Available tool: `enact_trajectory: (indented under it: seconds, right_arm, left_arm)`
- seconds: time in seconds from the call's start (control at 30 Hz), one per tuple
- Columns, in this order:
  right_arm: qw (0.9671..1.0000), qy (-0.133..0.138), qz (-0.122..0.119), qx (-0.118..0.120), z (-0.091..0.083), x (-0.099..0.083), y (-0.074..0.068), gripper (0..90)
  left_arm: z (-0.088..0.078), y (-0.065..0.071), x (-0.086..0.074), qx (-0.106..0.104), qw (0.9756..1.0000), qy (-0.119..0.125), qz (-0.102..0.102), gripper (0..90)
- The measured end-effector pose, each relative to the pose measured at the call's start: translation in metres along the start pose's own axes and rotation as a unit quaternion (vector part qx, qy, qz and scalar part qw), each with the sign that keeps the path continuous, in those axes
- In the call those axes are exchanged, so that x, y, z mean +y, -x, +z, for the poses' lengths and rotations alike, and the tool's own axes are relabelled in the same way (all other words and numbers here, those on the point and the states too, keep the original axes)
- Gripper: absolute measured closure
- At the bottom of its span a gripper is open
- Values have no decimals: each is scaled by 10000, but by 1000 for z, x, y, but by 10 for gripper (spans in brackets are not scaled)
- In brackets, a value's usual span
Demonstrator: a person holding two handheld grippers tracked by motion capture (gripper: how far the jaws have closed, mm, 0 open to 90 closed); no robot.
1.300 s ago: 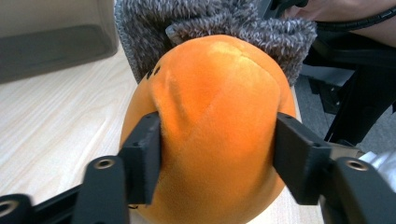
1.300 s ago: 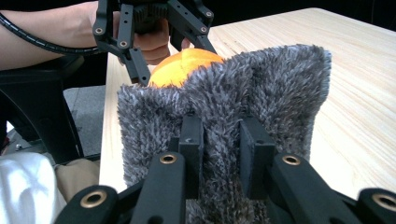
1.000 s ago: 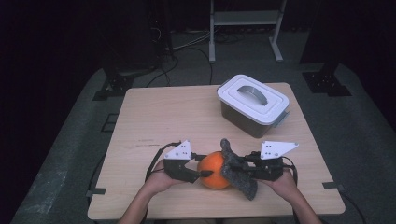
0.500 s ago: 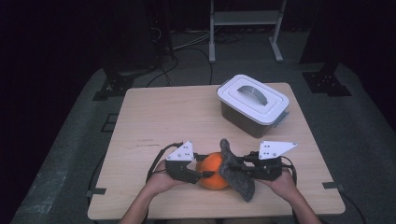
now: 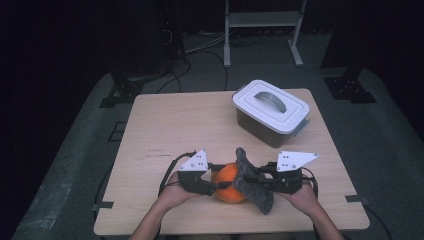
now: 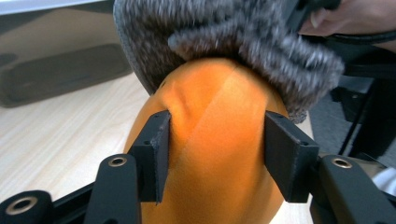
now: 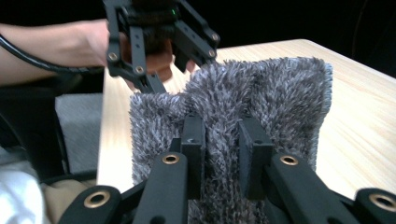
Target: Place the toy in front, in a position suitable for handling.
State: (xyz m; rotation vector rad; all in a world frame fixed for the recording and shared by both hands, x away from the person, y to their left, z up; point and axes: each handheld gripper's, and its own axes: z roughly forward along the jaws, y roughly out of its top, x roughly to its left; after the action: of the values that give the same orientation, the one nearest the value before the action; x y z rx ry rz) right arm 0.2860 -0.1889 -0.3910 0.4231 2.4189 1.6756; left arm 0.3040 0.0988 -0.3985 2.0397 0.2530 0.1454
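One orange ball (image 5: 227,181), soft and dented under grip, at near edge of wooden surface (image 5: 175,130), centre front. One grey shaggy cloth (image 5: 252,182), draped against ball's right side and over its top. One lidded storage box (image 5: 270,112), white lid with handle, at far right of surface, well apart from the rest.

Two tongs. Left tongs (image 6: 217,149): partly spread, pads pressed into both flanks of ball, ball pinched between them; jaws just closing slightly on it. Right tongs (image 7: 222,149): drawn nearly together, pinching a fold of grey cloth between pads. Both tongs level, facing each other across ball, one held in each hand at surface's near edge.
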Motion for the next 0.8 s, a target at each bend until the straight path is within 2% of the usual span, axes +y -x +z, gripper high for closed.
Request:
enact_trajectory:
  seconds: [0.17, 0.23, 0.3, 0.33, 0.37, 0.47, 0.53, 0.57, 0.63, 0.67, 0.73, 0.8]
  right_arm:
    - [9998, -52, 189, 57, -3, -10, 9, 744]
    - [9998, -99, 171, 31, -4, -11, 9, 744]
    - [9998, -127, 177, 18, -5, -12, 9, 744]
    - [9997, -121, 191, 15, -5, -13, 10, 744]
    - [9997, -126, 198, 19, -5, -13, 10, 744]
    - [9997, -189, 174, 5, -4, -14, 12, 744]
    - [9997, -196, 163, -2, -4, -14, 12, 744]
    - [9996, -211, 170, -31, -4, -15, 13, 743]
    - [9994, -258, 182, -140, -6, -17, 16, 743]
    - [9992, -268, 220, -179, -8, -18, 18, 743]
    - [9990, -254, 322, -185, -10, -21, 21, 743]
    - [9989, -245, 352, -200, -10, -22, 22, 743]
  left_arm:
    - [1, 0, -1, -236, 9997, 77, 4, 447]
    - [1, -1, -1, -267, 9995, 132, -80, 388]
    - [2, -5, -2, -120, 9996, 50, -232, 290]
    - [3, -7, -4, -156, 9994, 2, -314, 271]
    - [4, -8, -6, -183, 9993, 10, -332, 275]
    - [6, -5, -7, -357, 9990, -7, -266, 378]
    - [6, -2, -5, -497, 9987, -40, -133, 385]
    - [6, 0, -5, -638, 9979, -33, -90, 393]
    - [5, 0, -5, -829, 9966, 12, -46, 416]
    - [6, 0, -6, -847, 9964, 45, -38, 417]
    - [9, 1, -5, -677, 9977, 48, -53, 359]
    - [14, 2, -4, -273, 9995, -169, 26, 252]
